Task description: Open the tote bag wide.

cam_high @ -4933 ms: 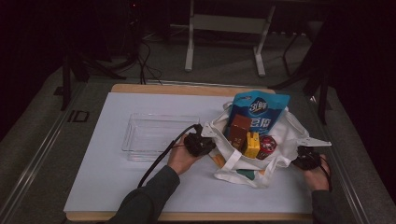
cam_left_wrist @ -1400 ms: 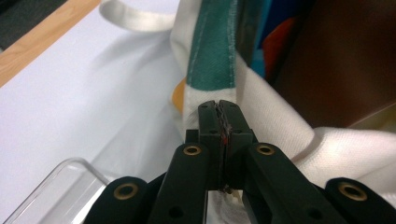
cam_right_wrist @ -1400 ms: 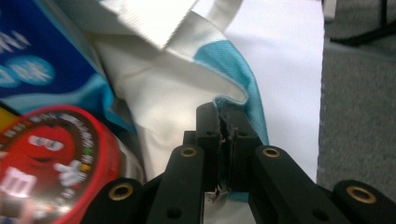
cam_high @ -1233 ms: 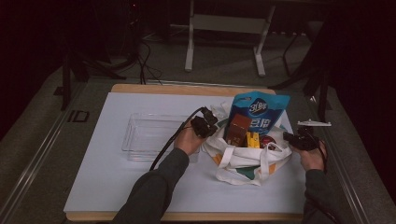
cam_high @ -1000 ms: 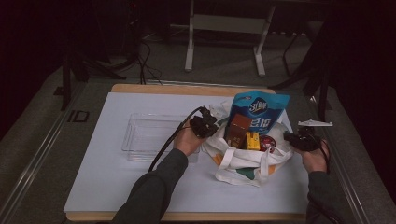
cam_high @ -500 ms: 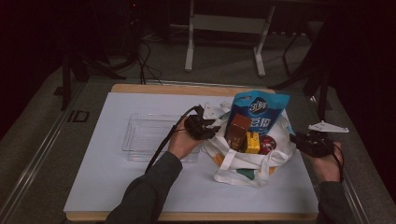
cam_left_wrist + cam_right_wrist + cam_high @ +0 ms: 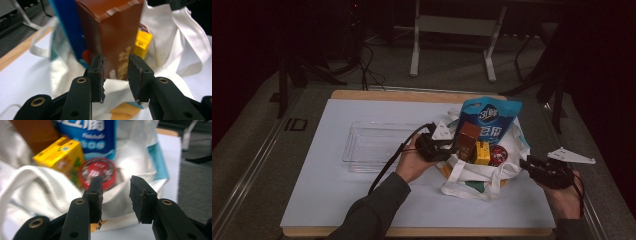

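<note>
A white tote bag (image 7: 472, 175) lies open on the table. In it are a blue pouch (image 7: 489, 120), a brown box (image 7: 468, 137), a yellow box (image 7: 482, 152) and a red round tin (image 7: 498, 155). My left gripper (image 7: 453, 146) is at the bag's left rim. Its jaws have just been opening and stand apart with nothing gripped, the brown box (image 7: 112, 32) just beyond the left gripper (image 7: 116, 67). My right gripper (image 7: 524, 162) hovers right of the bag. It has also just been opening, and the right gripper (image 7: 116, 186) faces the tin (image 7: 98, 171) and bag cloth (image 7: 30, 187) with nothing between its pads.
An empty clear plastic tray (image 7: 372, 145) sits left of the bag on the white mat (image 7: 332, 195). The wooden table edge (image 7: 412, 95) runs along the far side. Dark floor and stand legs lie beyond it.
Both grippers have drawn back from the bag's rim toward the near edge, the right one also outward to the right. Their jaws now stand apart.
</note>
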`<state>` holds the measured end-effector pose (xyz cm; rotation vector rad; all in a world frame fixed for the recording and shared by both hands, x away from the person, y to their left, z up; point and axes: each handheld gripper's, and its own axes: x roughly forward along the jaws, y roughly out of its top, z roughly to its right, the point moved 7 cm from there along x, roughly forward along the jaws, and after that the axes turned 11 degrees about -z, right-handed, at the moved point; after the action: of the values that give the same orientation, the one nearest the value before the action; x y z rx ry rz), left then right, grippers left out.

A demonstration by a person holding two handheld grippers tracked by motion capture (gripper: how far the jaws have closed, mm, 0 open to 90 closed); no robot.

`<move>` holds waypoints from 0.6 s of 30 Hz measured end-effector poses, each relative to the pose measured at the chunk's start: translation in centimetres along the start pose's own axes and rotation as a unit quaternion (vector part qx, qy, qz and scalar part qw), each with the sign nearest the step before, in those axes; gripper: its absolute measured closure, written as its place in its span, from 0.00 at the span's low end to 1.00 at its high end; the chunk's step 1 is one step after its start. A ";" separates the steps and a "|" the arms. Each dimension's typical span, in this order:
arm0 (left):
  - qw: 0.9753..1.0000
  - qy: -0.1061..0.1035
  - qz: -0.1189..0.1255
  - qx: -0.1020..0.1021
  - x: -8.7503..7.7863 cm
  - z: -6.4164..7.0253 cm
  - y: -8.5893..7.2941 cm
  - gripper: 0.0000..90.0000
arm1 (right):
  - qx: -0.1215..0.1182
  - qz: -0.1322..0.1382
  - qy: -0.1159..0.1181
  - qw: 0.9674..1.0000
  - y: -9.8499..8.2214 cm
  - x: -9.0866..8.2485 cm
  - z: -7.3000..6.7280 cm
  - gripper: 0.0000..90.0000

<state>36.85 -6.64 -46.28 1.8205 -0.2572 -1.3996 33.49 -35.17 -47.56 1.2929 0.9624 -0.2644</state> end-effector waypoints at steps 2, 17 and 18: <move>1.000 -0.003 -0.006 0.000 0.7 0.4 -0.5 0.74 | -0.002 -0.015 -0.009 1.000 -0.9 0.6 -0.2 0.68; 0.999 -0.005 -0.048 0.001 4.7 2.3 -4.0 0.87 | 0.029 -0.026 0.017 0.999 -4.3 3.6 -0.8 0.76; 0.998 -0.002 -0.057 0.001 5.1 2.4 -4.5 0.87 | 0.030 -0.026 0.020 0.999 -4.4 4.0 -0.8 0.77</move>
<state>35.26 -7.86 -53.26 1.8595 -0.1588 -1.4821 32.64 -34.51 -53.44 1.3327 1.0301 -0.3106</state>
